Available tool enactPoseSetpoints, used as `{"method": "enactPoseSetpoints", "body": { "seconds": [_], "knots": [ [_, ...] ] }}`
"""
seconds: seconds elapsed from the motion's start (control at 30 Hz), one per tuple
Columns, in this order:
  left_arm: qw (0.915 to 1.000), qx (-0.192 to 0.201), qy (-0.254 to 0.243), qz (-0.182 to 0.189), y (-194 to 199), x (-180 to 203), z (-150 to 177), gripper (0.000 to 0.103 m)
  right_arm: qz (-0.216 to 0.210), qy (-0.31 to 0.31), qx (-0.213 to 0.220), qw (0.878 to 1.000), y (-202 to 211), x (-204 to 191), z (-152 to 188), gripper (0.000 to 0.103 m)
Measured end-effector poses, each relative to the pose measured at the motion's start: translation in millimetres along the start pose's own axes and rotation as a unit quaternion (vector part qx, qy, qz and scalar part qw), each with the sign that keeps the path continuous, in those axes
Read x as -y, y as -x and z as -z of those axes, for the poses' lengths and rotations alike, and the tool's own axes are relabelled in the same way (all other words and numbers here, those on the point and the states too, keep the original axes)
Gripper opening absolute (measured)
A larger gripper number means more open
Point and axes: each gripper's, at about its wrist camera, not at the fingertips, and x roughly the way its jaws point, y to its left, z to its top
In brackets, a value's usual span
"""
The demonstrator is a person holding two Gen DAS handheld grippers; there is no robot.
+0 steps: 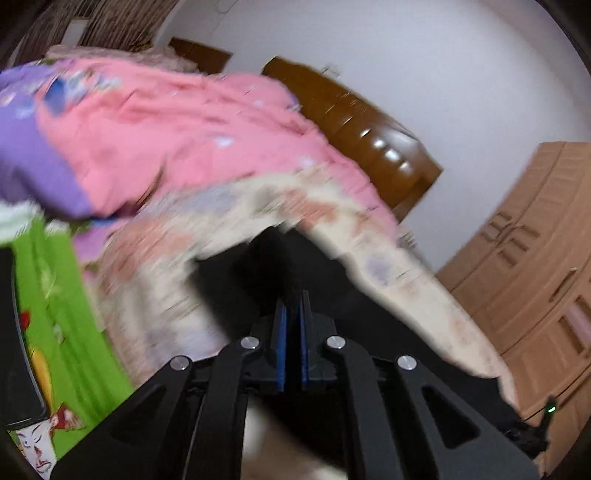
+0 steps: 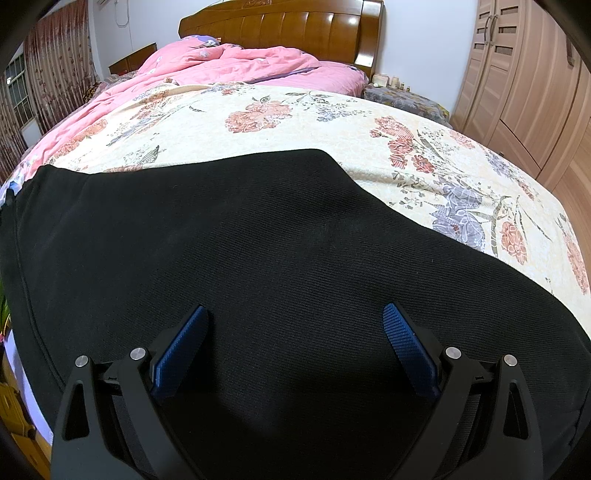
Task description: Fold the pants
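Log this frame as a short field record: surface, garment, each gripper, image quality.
surface: bed, floral sheet
garment: black pants, spread on the sheet
left gripper: jaws together; black cloth right ahead, grip unclear through blur
right gripper: open, over the pants, gripping nothing
background: pink quilt, headboard, wardrobe
image quality: left view motion-blurred, right view sharp

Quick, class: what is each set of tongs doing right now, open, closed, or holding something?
Left tongs: closed on the black pants; view is blurred.
Right tongs: open, holding nothing, over the black pants on the floral bedspread.
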Motion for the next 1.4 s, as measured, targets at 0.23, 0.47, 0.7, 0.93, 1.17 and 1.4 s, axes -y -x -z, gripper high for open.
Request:
{"method": "enactPoseSetpoints", "body": {
  "seconds": [0.23, 0.47, 0.7, 0.93, 1.17, 1.4],
  "knots": [
    [0.9991, 0.033, -0.025, -0.002, 47, 13, 9, 0.058, 0.003, 0.002, 0.002, 1.000, 1, -1, 1, 0.092],
    [0.9925, 0.024, -0.103, -0.061, 27, 67, 37, 0.096, 0.003, -0.003, 0.001, 1.000, 0, -1, 0, 0.093],
    [0.9965, 0.011, -0.021, -0.080, -11, 70, 31, 0.101, -0.006, -0.004, 0.001, 1.000, 0, -1, 1, 0.095],
    [0.9964, 0.044, -0.022, -0.069, 38, 62, 15, 0.101, -0.041, -0.012, 0.004, 0.999, 2, 4, 1, 0.099],
    [0.9964, 0.034, 0.074, 0.026, 62, -1, -8, 0.101, -0.073, -0.031, 0.011, 0.997, 5, 12, 2, 0.099],
    [0.9902, -0.003, 0.123, 0.066, 19, -15, -11, 0.093, -0.072, -0.031, 0.011, 0.997, 6, 12, 2, 0.099]
  ]
}}
